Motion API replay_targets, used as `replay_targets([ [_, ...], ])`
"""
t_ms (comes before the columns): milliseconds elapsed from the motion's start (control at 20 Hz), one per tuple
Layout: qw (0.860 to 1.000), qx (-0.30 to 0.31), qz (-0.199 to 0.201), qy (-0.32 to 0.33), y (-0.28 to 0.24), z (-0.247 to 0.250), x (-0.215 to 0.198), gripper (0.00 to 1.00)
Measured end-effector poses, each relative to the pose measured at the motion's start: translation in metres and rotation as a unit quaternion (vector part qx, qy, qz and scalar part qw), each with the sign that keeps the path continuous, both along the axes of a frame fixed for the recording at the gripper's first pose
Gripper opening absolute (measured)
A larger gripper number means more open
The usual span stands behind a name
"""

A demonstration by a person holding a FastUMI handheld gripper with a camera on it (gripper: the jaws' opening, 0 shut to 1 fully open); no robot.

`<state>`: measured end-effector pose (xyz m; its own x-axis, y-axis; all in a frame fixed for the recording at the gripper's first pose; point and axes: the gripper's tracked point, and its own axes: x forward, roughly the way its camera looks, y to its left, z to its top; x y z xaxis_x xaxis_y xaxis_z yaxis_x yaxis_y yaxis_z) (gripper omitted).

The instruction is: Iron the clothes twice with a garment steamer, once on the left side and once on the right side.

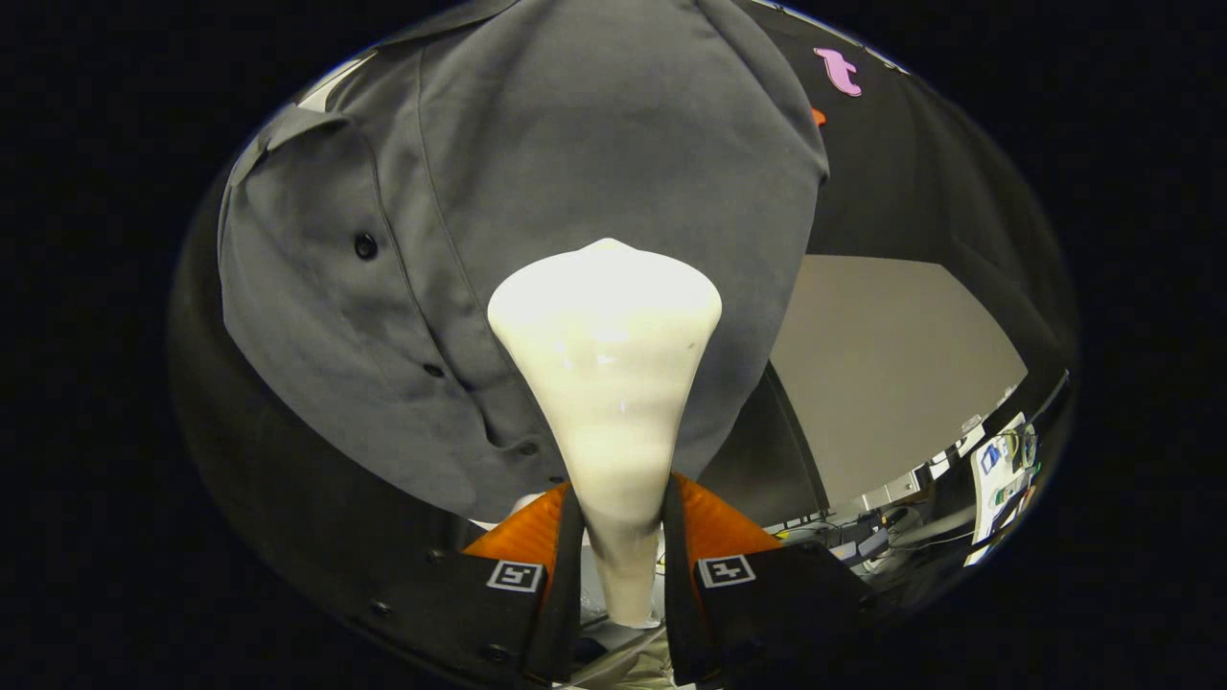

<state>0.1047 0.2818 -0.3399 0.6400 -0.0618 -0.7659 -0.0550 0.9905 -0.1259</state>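
Over on the left half of the frame hangs the grey shirt [537, 192], spread wide and reaching up to the top centre. Its collar sits at the upper left, and a line of dark buttons [365, 246] runs down its placket from the left-centre toward the bottom middle. The cloth looks a bit rumpled around the lower buttons.

In the middle of the frame stands the white garment steamer [606, 383]. Its broad head flares out just ahead of the fingers and sits against, or very close to, the shirt front, to the right of the button line. The narrow neck of the steamer runs down to the bottom centre, where the gripper [621, 551] pinches it, one finger pressed on each side.

To the right of the shirt there is a pale flat panel [882, 374], and at the lower right a cluttered desk area [997, 470], too small to make out.
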Motion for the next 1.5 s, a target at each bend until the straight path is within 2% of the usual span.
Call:
replay_targets([
  [900,0.992,-0.006,-0.009,0.122,-0.031,-0.135,-0.038,0.45],
  [1250,0.988,-0.008,-0.012,0.152,-0.044,-0.170,-0.059,0.45],
  [1500,0.988,-0.005,-0.015,0.153,-0.041,-0.169,-0.068,0.45],
])
